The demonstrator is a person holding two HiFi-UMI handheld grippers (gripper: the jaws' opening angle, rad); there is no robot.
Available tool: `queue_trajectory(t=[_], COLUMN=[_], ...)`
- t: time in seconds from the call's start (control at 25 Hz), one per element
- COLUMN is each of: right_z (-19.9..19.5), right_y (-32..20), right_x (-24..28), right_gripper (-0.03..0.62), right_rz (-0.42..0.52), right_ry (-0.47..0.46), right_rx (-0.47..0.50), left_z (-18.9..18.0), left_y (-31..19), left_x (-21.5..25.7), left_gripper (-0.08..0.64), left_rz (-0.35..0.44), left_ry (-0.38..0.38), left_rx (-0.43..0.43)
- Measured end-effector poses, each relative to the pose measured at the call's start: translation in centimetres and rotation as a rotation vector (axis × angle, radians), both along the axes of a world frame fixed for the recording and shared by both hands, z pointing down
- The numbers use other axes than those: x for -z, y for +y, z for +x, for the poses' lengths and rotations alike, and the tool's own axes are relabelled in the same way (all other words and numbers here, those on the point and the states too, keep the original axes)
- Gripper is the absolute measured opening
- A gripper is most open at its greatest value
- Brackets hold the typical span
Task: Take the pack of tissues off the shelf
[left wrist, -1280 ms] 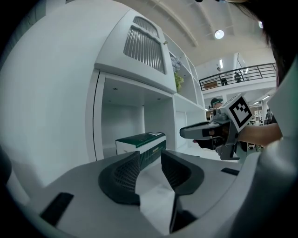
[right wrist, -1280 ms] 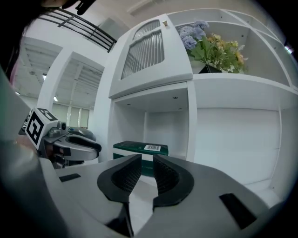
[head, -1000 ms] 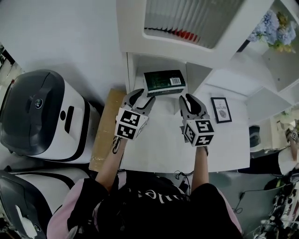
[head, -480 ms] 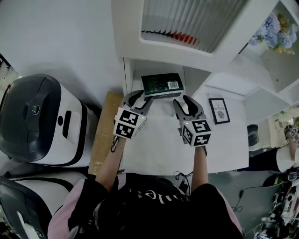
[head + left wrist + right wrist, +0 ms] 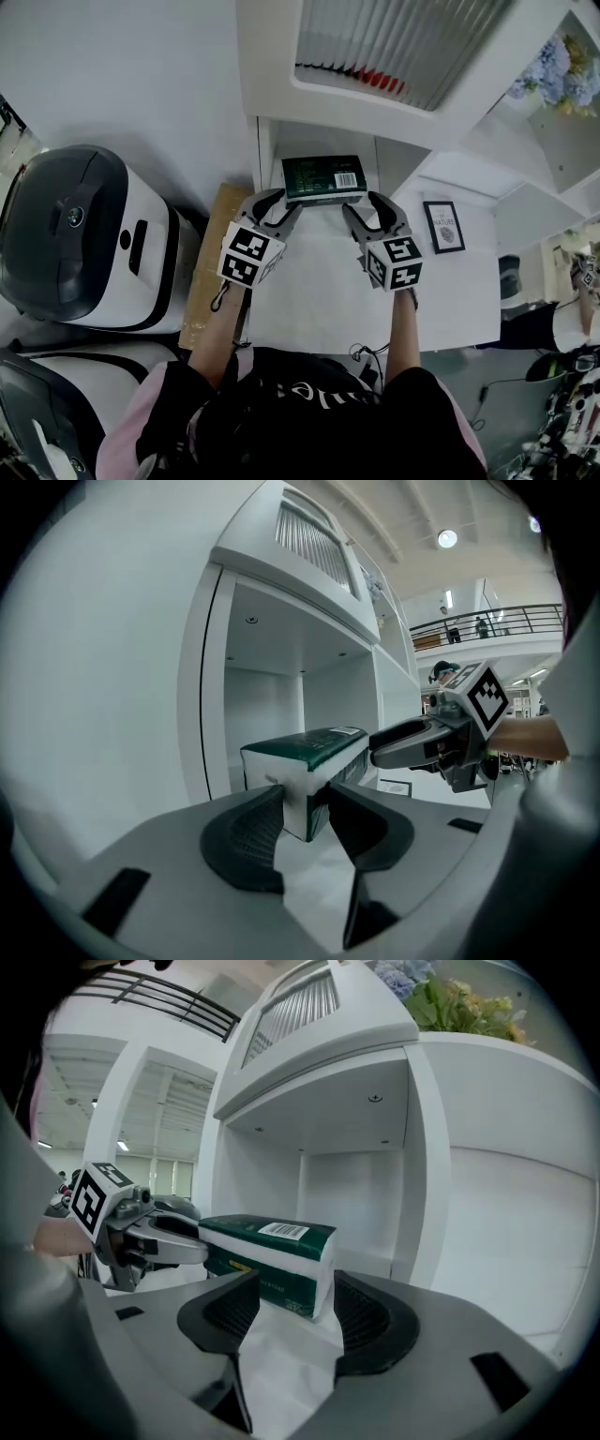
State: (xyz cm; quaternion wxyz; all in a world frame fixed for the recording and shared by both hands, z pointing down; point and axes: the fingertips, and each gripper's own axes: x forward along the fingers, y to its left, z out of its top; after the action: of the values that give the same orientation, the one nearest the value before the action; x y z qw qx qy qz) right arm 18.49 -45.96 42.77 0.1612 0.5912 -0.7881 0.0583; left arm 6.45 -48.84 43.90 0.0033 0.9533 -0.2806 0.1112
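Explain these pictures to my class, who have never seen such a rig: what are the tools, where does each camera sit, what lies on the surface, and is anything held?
There is no robot here. A person holds a pinching tool in each hand, each with two fingers. The head view comes from a camera on the person's head, looking down. The two gripper views come from cameras riding on the tools, looking along their fingers. A green and white pack of tissues lies in an open compartment of the white shelf. A small framed picture sits further right. The left gripper is closing around the pack's left corner. The right gripper is opening, with the pack's other end between its fingers. Neither visibly presses on it.
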Motion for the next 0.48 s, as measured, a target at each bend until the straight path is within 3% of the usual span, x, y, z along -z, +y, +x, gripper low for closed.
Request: queue_trajectory(t=[0.28,0.48], right_z=[-1.0,-1.9], right_y=[-1.2,-1.6], right_x=[-1.2,-1.4], right_gripper=[0.249,0.247], right_rz=[-0.031,-0.005], right_ry=[0.015,0.011], right_rx=[0.098,0.152], left_z=[-1.2,-1.7], left_y=[0.2,0.1], left_x=[-0.2,-0.2], left_gripper=[0.161,0.158], left_rz=[0.010,0.003], left_ry=[-0.003,0.001], left_rx=[-0.010,-0.005])
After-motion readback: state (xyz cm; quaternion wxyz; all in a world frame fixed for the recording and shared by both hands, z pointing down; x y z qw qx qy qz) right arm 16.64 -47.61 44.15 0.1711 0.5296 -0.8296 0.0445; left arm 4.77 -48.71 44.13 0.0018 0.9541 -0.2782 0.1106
